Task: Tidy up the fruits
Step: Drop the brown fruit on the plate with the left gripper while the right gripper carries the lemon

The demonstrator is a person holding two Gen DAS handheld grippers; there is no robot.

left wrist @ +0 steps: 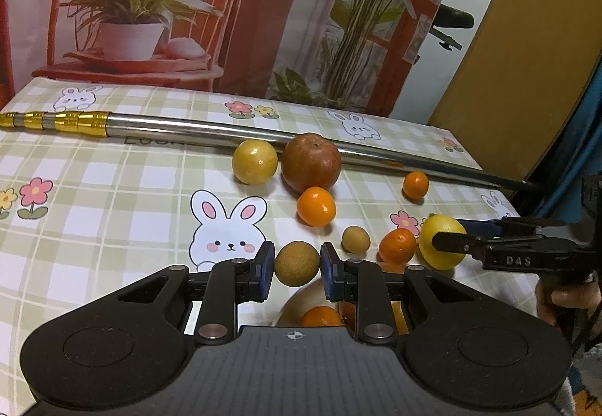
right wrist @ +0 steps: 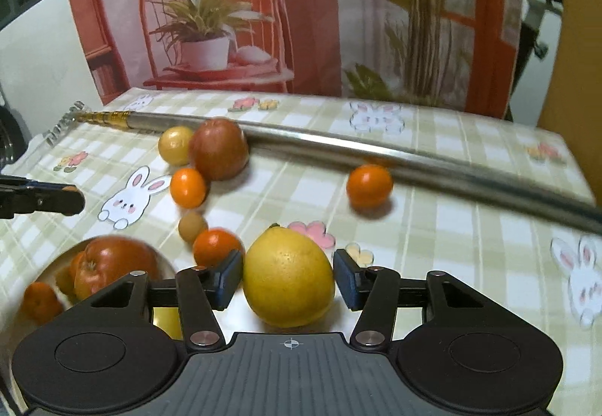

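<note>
My left gripper (left wrist: 296, 263) is shut on a small round brown fruit (left wrist: 296, 258), held above a pale bowl (left wrist: 291, 303) with an orange (left wrist: 321, 316) in it. My right gripper (right wrist: 289, 278) is shut on a large yellow lemon (right wrist: 289, 277), and its pads sit against the lemon's sides. In the left wrist view the lemon (left wrist: 442, 241) and a right finger (left wrist: 451, 243) show at the right. The bowl's rim (right wrist: 45, 265) shows at the lower left of the right wrist view, with a red apple (right wrist: 113, 265) inside.
On the checked bunny tablecloth lie a yellow round fruit (left wrist: 254, 162), a red apple (left wrist: 311, 162), oranges (left wrist: 316, 206) (left wrist: 415, 184) (left wrist: 398, 246) and a small brown fruit (left wrist: 355, 239). A long metal pole (left wrist: 225, 132) lies behind them. A printed backdrop stands at the far edge.
</note>
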